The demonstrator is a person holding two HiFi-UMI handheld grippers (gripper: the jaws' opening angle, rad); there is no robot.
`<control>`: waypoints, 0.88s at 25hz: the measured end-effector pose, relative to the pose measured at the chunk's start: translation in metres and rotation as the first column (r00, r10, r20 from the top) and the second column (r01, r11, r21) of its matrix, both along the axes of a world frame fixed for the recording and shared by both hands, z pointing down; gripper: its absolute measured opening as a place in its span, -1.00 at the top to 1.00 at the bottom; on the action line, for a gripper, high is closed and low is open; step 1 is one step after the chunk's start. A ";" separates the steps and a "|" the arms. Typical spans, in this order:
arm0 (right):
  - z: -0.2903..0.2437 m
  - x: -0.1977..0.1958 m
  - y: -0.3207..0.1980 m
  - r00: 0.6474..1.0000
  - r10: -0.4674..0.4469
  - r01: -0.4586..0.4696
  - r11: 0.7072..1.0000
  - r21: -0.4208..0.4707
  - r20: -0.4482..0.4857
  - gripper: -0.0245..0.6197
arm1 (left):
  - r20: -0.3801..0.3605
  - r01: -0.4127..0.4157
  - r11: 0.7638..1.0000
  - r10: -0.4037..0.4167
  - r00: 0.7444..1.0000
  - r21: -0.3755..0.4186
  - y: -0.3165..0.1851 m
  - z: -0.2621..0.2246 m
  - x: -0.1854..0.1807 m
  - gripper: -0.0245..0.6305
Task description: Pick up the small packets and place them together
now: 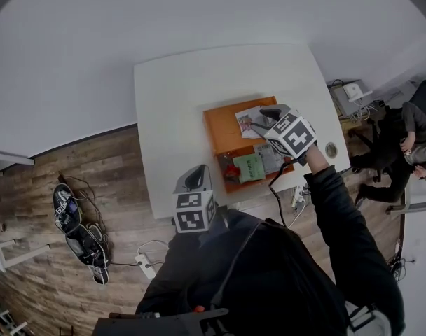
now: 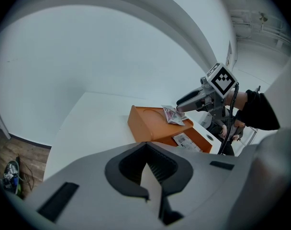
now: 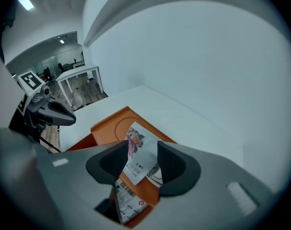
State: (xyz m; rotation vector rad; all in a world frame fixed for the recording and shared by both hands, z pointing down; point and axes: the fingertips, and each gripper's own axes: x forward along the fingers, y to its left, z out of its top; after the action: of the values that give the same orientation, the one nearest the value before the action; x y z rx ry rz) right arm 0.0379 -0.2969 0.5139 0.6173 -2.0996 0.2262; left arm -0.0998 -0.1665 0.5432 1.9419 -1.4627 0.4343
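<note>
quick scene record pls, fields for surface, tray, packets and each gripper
surface: white table
tray: orange tray, on the table
packets: pink-print packet, barcode packet and green packet, all in the tray
right gripper: over the tray, jaws apart, pink-print packet lying under the gap, not gripped
left gripper: by the table's near edge, jaws together, nothing between them
</note>
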 end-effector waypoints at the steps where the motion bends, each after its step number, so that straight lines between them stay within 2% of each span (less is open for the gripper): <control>1: -0.006 0.002 0.002 1.000 -0.001 0.001 1.000 0.008 0.010 0.36 | 0.000 -0.001 1.000 0.001 1.000 0.000 0.000 0.000 0.000 0.93; 5: -0.032 0.005 0.013 0.997 0.005 -0.008 0.999 0.038 0.080 0.36 | -0.003 -0.003 1.000 0.003 1.000 -0.003 0.000 0.000 0.002 0.93; 9: -0.038 0.004 0.036 0.993 -0.012 0.010 1.000 0.013 0.121 0.36 | -0.003 -0.002 1.000 0.002 1.000 -0.003 -0.001 0.000 0.003 0.93; 17: 0.001 -0.014 0.089 0.991 -0.073 0.083 0.993 -0.087 0.112 0.36 | -0.003 -0.001 1.000 0.001 1.000 -0.009 0.001 0.001 0.004 0.93; 22: 0.033 -0.031 0.112 0.989 -0.116 0.130 0.978 -0.163 0.096 0.36 | -0.004 0.001 1.000 -0.001 1.000 -0.019 0.003 0.003 0.004 0.93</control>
State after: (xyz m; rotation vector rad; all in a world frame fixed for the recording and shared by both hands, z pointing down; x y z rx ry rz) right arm 0.0067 -0.1850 0.5467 0.3808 -2.1660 0.3620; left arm -0.0962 -0.1634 0.5465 1.9254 -1.4522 0.4423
